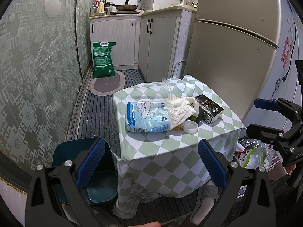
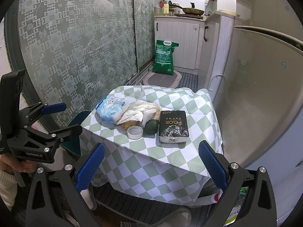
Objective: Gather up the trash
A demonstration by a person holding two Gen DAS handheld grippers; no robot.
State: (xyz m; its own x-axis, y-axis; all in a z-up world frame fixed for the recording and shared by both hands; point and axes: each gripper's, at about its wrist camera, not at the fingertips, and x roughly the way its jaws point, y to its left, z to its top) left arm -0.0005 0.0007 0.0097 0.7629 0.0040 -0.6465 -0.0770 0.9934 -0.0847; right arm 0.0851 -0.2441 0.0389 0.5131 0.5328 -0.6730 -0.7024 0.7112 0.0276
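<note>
A small table with a green-and-white checked cloth (image 1: 166,151) (image 2: 170,162) holds a blue tissue pack (image 1: 145,117) (image 2: 110,108), crumpled white paper (image 1: 182,109) (image 2: 135,115), a clear plastic container (image 1: 166,89), a white lid (image 1: 190,127) (image 2: 134,132), a green avocado (image 2: 151,126) and a black "Face" tissue pack (image 1: 209,108) (image 2: 173,126). A dark teal bin (image 1: 94,181) stands on the floor left of the table. My left gripper (image 1: 151,166) is open and empty near the bin. My right gripper (image 2: 151,168) is open and empty before the table.
A beige fridge (image 1: 233,47) stands right of the table. A patterned glass door (image 2: 75,47) lines the left. A green rice bag (image 1: 103,60) and a mat (image 1: 108,83) lie by the far cabinets. Plastic bags (image 1: 251,155) sit at the lower right.
</note>
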